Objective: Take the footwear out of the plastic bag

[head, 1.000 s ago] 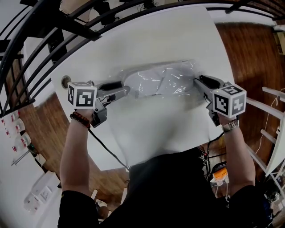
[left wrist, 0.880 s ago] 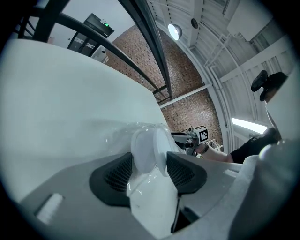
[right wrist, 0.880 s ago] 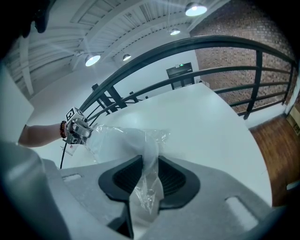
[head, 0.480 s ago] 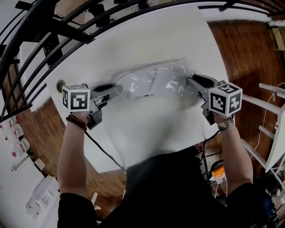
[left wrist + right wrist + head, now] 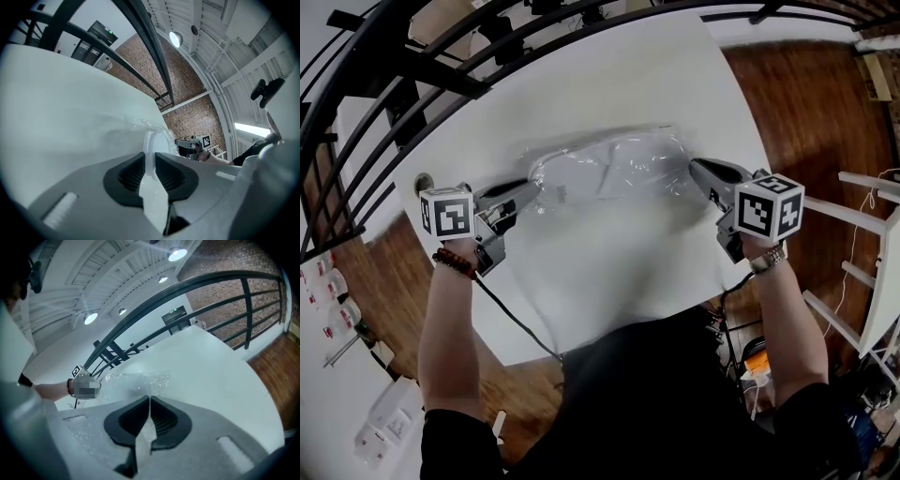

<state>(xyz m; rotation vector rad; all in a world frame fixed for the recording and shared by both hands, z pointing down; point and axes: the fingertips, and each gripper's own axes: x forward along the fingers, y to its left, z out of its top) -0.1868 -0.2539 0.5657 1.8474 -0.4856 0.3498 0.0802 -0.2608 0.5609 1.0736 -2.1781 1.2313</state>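
A clear plastic bag [image 5: 614, 167] lies on the white table [image 5: 609, 272] with pale white footwear [image 5: 572, 180] inside. My left gripper [image 5: 534, 190] is at the bag's left end. In the left gripper view its jaws [image 5: 151, 158] are closing, and the pads press on the bag where the footwear's white rim [image 5: 158, 143] sits between them. My right gripper [image 5: 695, 167] is at the bag's right end. Its jaws [image 5: 149, 401] are closing and pinch a thin fold of the bag [image 5: 136, 379]. The bag is stretched between the two grippers.
A black metal railing [image 5: 441, 70] curves along the table's far edge. A round grommet [image 5: 422, 183] sits near the table's left edge. A cable [image 5: 511, 314] trails from the left gripper. Wooden floor [image 5: 806, 112] lies to the right of the table.
Both grippers' jaws have come together on the bag's two ends. The left gripper has drifted left, and the bag now lies pulled out between them.
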